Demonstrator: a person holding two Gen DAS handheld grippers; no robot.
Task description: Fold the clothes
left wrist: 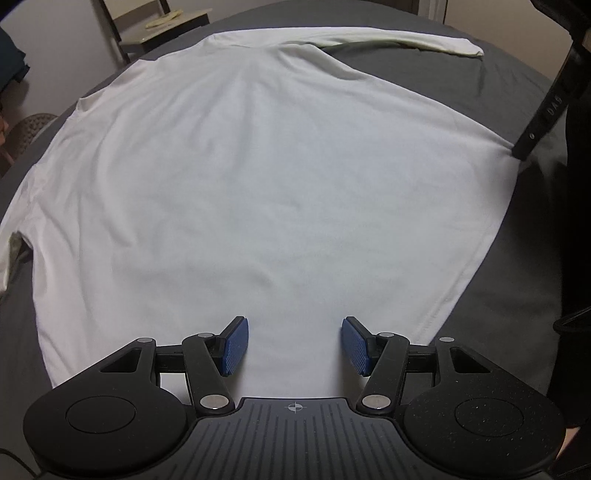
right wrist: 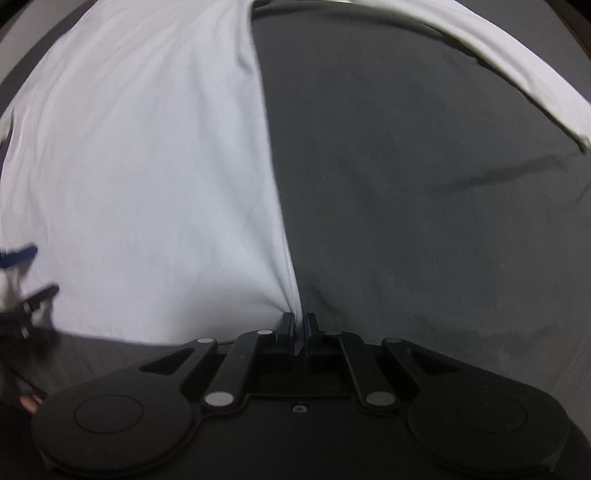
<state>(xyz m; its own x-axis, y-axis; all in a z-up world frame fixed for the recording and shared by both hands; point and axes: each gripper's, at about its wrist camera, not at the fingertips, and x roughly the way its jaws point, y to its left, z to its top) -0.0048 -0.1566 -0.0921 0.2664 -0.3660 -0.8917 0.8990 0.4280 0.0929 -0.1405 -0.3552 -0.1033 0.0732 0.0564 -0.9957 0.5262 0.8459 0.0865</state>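
A white long-sleeved shirt [left wrist: 258, 177] lies spread flat on a dark grey sheet [left wrist: 498, 295]. One sleeve [left wrist: 406, 38] stretches across the far side to the right. My left gripper [left wrist: 294, 345] hovers open over the shirt's near hem, blue pads [left wrist: 234, 345] wide apart with nothing between them. In the left wrist view my right gripper [left wrist: 522, 151] touches the shirt's right side edge. The right wrist view shows my right gripper [right wrist: 300, 325] shut on that side edge of the white shirt [right wrist: 147, 177], with cloth puckering at the fingertips. The sleeve [right wrist: 517, 70] runs across the upper right.
A chair [left wrist: 162, 29] with a pale object on its seat stands beyond the far left edge of the bed. A round woven item [left wrist: 31, 129] sits at the left. My left gripper [right wrist: 22, 280] shows blurred at the left edge of the right wrist view.
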